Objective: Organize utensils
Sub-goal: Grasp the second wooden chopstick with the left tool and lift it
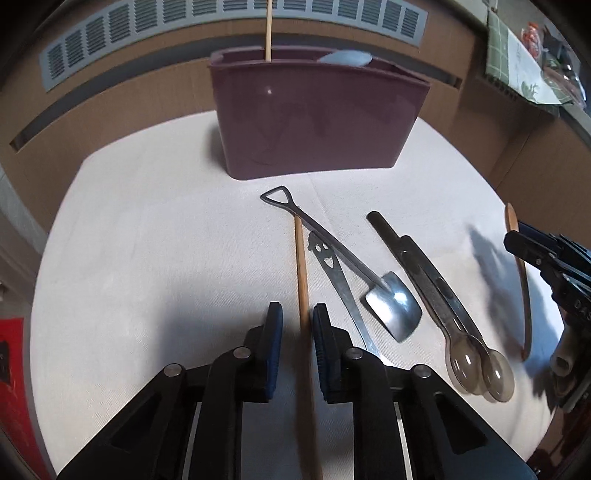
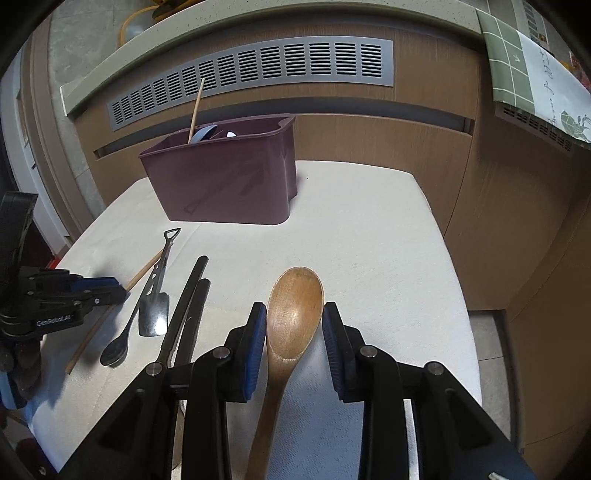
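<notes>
A wooden chopstick [image 1: 301,266] lies on the white cloth between the pads of my left gripper [image 1: 298,325], which stands open, with a gap on the left side. My right gripper [image 2: 293,321] is shut on a wooden spoon [image 2: 295,306], pad tips at the bowl's sides, handle running back between the fingers. The maroon holder [image 1: 314,122] stands at the back with a chopstick [image 1: 269,29] and a pale spoon in it. Between the grippers lie a shovel-shaped metal spoon [image 1: 395,310], a smiley-handled metal spoon [image 1: 332,269] and two smoky plastic spoons [image 1: 443,295].
The white-covered table [image 2: 369,221] ends close on the right side [image 2: 458,280]. Behind the holder runs a wooden panel with a vent grille [image 2: 258,70]. A green checked cloth [image 2: 517,66] hangs at the upper right. A red object [image 1: 14,369] sits off the left edge.
</notes>
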`<state>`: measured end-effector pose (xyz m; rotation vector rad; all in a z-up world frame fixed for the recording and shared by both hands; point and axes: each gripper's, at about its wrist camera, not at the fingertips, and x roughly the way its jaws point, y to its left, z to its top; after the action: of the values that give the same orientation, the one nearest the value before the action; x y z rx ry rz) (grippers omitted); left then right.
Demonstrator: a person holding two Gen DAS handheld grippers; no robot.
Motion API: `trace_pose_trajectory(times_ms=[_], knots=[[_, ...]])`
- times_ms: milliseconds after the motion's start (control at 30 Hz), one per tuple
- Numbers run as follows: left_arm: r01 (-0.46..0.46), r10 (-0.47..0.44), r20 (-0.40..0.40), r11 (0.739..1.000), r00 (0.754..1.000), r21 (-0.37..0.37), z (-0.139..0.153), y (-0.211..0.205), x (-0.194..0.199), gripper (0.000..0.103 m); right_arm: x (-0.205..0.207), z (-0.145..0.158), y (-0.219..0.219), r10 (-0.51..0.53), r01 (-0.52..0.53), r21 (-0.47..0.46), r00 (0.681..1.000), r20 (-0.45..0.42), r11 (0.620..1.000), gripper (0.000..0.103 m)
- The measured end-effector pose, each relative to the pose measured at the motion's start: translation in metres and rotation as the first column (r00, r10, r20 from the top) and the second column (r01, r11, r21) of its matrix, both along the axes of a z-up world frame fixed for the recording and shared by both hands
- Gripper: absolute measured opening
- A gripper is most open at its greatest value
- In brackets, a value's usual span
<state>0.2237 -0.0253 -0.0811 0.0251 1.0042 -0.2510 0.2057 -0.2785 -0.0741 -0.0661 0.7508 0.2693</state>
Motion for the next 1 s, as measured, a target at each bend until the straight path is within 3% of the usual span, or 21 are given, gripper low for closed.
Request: trace_pose_trajectory(times_ms=[133, 233, 333, 533, 1000], knots=[[0.010, -0.010, -0.009, 1.000, 1.000, -0.005, 0.000, 0.000, 0.013, 0.016, 0.001, 0.000, 0.002, 0.001, -0.001, -0.004, 1.000, 0.008, 1.000, 0.028], [0.036, -0.036, 0.007, 0.999, 0.999, 0.001, 0.000, 0.000, 0.022, 0.007, 0.001, 0.000, 0.003, 0.000, 0.000, 0.001, 1.000, 0.012, 1.000, 0.028], [0.004, -0.003, 0.010, 0.999, 1.000, -0.044, 0.002, 0.007, 0.024, 0.005, 0.000, 0.001, 0.003, 0.000, 0.000, 0.003, 1.000, 0.017, 1.000, 0.028], [-0.045, 0.066, 0.126, 0.985, 0.990, -0.164, 0.035, 0.028, -0.014, 0.005, -0.009, 0.017, 0.003, 0.008, -0.008, 0.001, 0.998, 0.069, 1.000, 0.028], [-0.077, 0.154, 0.265, 0.957, 0.952, -0.279, 0.082, 0.050, -0.050, 0.005, -0.026, 0.044, 0.018, 0.029, -0.028, -0.006, 0.990, 0.136, 1.000, 0.028]])
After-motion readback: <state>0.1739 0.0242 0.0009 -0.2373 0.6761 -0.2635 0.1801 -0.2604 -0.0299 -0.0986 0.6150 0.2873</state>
